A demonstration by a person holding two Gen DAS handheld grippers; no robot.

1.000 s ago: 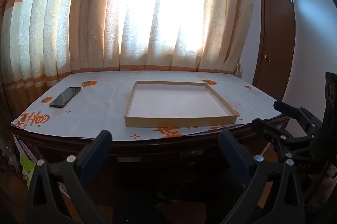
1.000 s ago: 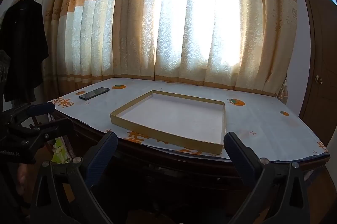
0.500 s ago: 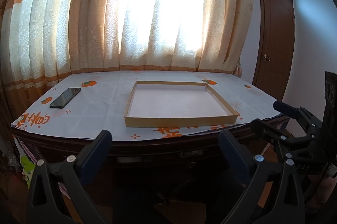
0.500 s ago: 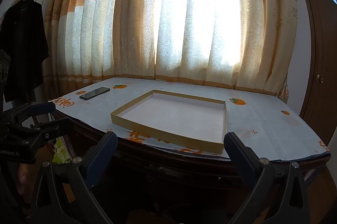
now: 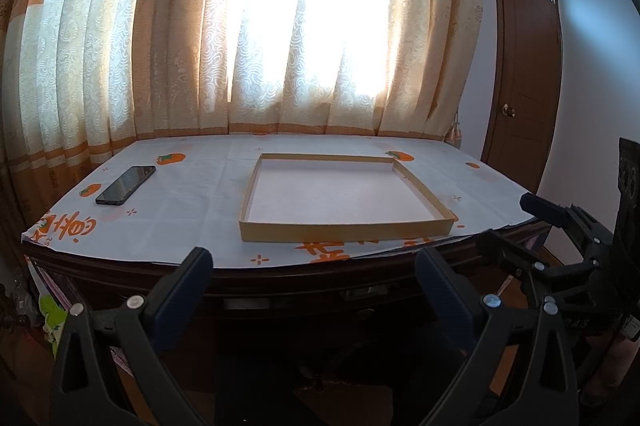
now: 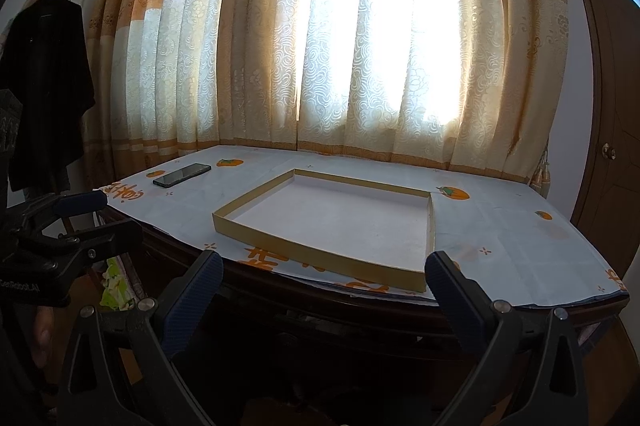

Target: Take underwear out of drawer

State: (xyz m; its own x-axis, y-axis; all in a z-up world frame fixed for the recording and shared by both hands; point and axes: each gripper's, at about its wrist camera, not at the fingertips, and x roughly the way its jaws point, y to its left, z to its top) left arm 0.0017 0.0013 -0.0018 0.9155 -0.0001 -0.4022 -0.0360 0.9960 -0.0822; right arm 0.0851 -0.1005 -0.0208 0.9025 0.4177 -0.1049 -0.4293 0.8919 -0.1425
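Observation:
No underwear shows in either view. Under the table's front edge [image 5: 320, 272] lies a dark wooden front [image 5: 360, 293] in deep shadow; I cannot tell a drawer's outline there. My left gripper [image 5: 314, 262] is open and empty, held level with that edge a short way in front of it. My right gripper [image 6: 325, 266] is open and empty too, facing the same edge from further right. Each one shows in the other's view: the right gripper [image 5: 508, 222] at the right, the left gripper [image 6: 118, 214] at the left.
A shallow, empty cardboard tray [image 5: 344, 228] lies on the white cloth with orange prints. A black phone [image 5: 126, 185] rests at the table's left. Curtains [image 5: 280, 26] hang behind, a brown door [image 5: 520, 86] stands right, dark clothes [image 6: 44, 86] hang left.

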